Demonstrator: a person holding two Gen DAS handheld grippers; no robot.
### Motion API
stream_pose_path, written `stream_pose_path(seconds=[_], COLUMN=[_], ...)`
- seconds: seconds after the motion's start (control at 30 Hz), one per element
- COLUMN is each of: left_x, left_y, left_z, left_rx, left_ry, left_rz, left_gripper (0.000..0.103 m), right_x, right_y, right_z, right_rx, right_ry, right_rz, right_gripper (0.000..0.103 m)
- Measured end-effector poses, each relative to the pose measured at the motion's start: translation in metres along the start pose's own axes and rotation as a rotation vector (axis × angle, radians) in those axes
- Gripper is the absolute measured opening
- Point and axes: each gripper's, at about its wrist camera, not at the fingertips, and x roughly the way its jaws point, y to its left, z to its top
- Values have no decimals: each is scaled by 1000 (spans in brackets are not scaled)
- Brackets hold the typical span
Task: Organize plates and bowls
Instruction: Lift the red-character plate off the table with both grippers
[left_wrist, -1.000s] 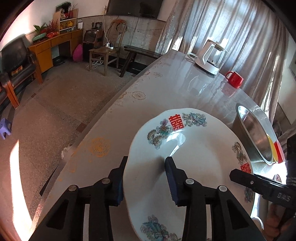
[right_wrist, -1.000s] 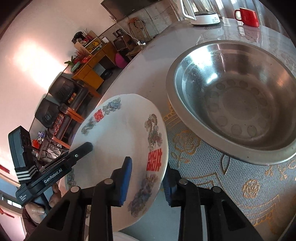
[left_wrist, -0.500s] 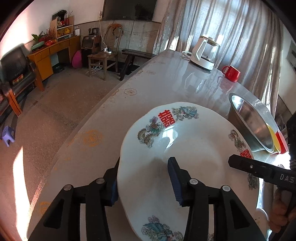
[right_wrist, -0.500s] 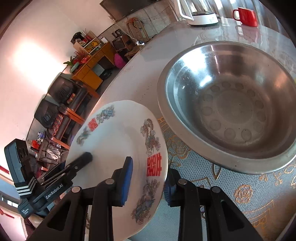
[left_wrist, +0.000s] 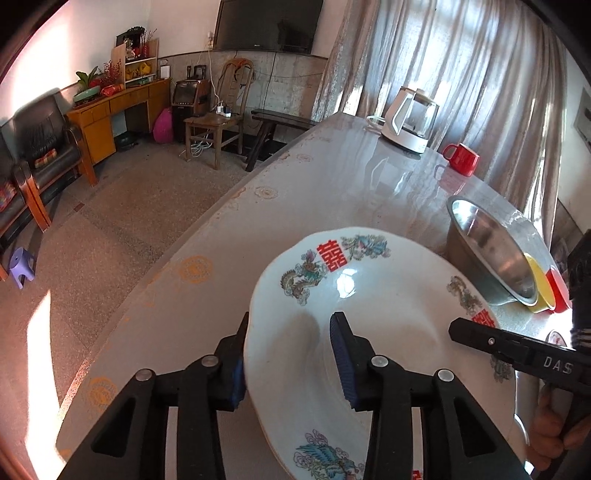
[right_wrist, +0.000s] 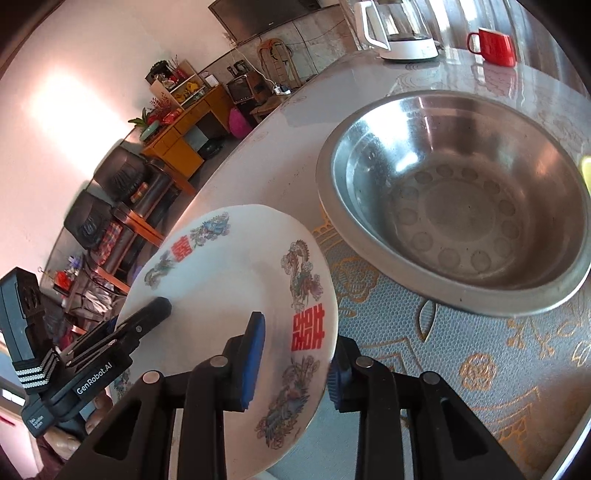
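Observation:
A white plate (left_wrist: 388, 314) with red characters and dragon prints is held tilted above the table between both grippers. My left gripper (left_wrist: 290, 332) straddles its near-left rim, one blue pad under the rim and one on the inner face; its jaws are closing on the rim. My right gripper (right_wrist: 295, 350) is shut on the opposite rim of the plate (right_wrist: 229, 280). Each gripper shows in the other's view: the right gripper (left_wrist: 517, 343) at the plate's right, the left gripper (right_wrist: 140, 325) at its left. A large steel bowl (right_wrist: 461, 203) stands just beyond the plate.
Beside the steel bowl (left_wrist: 491, 258) are a yellow bowl (left_wrist: 539, 284) and a red bowl (left_wrist: 559, 291). A white kettle (left_wrist: 410, 122) and a red mug (left_wrist: 463, 158) stand at the far end of the table (left_wrist: 295, 206). A patterned mat (right_wrist: 424, 350) lies under the bowl.
The left gripper's jaws widened a little around the plate's rim, then narrowed again, and that hand shifted slightly along the rim. The right gripper kept its hold and place.

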Motion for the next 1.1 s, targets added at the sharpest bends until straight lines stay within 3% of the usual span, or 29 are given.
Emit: stream_pose_path(seconds=[0.27,0.5,1.1], left_x=[-7,8,-10], left_y=[-8,-10,-10], left_z=[-6,-7,-14], left_rx=[47,49,32], left_ry=[-18,20,-39], left_rz=[-1,4,0], left_gripper=[40,40,41], right_x=[-5,5,-4], right_y=[-6,3,32], right_z=[-4,-2,-9], right_rx=[24,30,-135], right_ry=[-14,3,-51], right_rz=[30,44,-49], right_gripper=[29,29,25])
